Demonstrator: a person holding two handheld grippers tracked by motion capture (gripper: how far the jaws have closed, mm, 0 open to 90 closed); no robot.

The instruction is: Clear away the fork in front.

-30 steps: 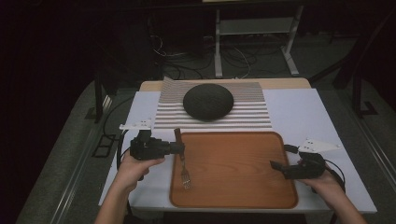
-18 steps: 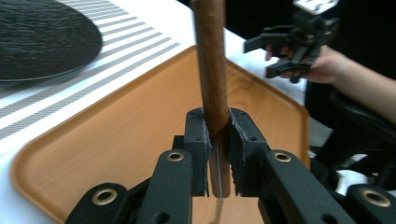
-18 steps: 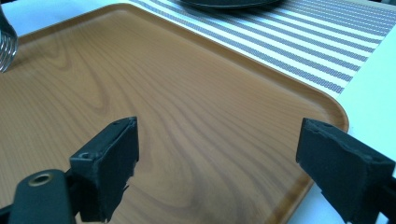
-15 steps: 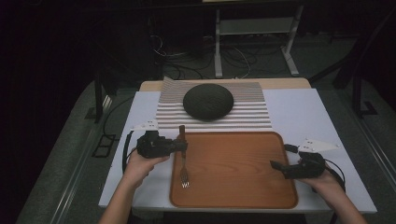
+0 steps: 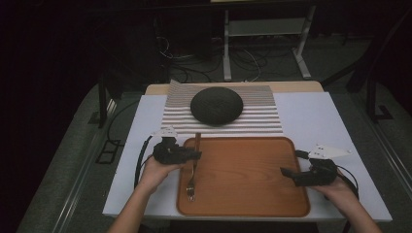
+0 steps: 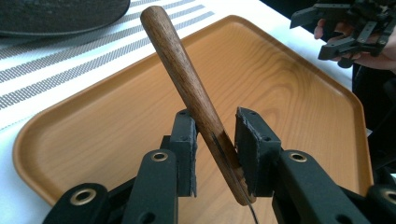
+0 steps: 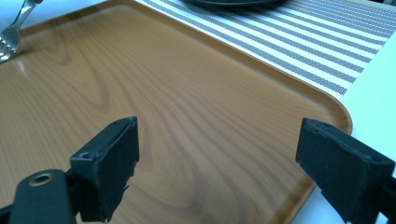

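A fork with a wooden handle is held over the left side of an orange-brown wooden tray.

The left gripper (image 5: 194,155) is seen with its jaws pinching the brown wooden handle of the metal fork (image 5: 193,165); in the left gripper view the handle (image 6: 196,93) is tilted between the two black pads. The fork's shiny tines are pointed toward the person, low over the rounded orange-brown wooden tray (image 5: 252,179). Since half a second ago, the fork has been moved a little further in over the tray's left edge. The right gripper (image 5: 291,174) has been kept at the tray's right edge, with its jaws spread wide and nothing between them. A dark round dome-shaped thing (image 5: 216,105) is set on a striped grey-and-white mat (image 5: 265,116) behind the tray, on the white table (image 5: 311,121).
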